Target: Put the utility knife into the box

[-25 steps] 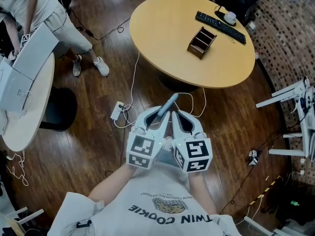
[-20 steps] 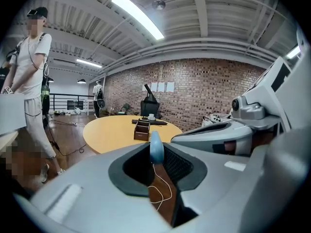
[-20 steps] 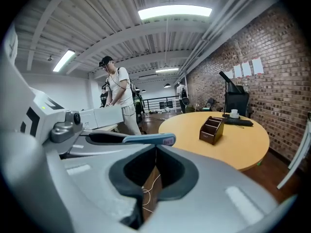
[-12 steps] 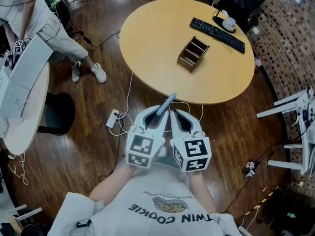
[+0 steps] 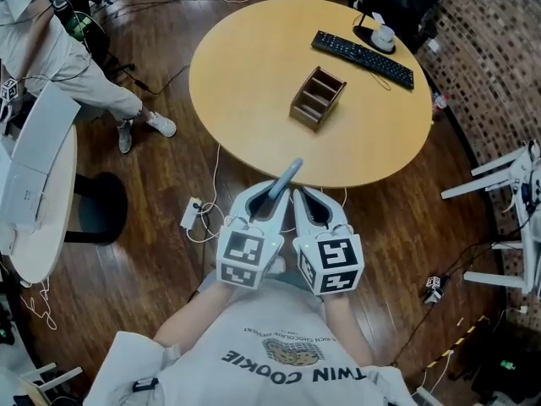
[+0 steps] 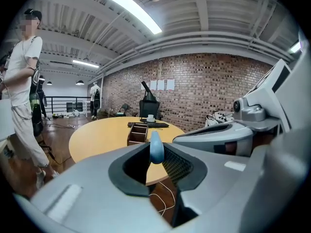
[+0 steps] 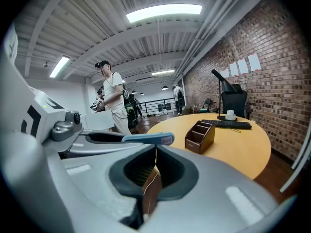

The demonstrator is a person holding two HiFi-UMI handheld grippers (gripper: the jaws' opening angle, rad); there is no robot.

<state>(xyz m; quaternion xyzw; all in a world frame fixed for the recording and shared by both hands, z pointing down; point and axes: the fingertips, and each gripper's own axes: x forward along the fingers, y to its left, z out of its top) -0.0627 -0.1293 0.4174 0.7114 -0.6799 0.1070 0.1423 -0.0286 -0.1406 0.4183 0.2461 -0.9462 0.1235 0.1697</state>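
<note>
While the person stands a little short of the round tabletop point(image 5: 254, 66), both grippers hang side by side over the dark wooden floor point(image 5: 152, 210), just in front of the chest. The left gripper point(image 5: 275, 200) pinches the blue-grey utility knife point(image 5: 287, 176), whose free end sticks out past the jaws toward the tabletop edge. The right gripper point(image 5: 298, 198), just beside it, has its jaws pressed together on nothing. The brown compartmented box point(image 5: 318, 98) sits on the tabletop, well apart from the knife, with a black keyboard point(image 5: 363, 57) and a white cup point(image 5: 385, 34) beyond it.
</note>
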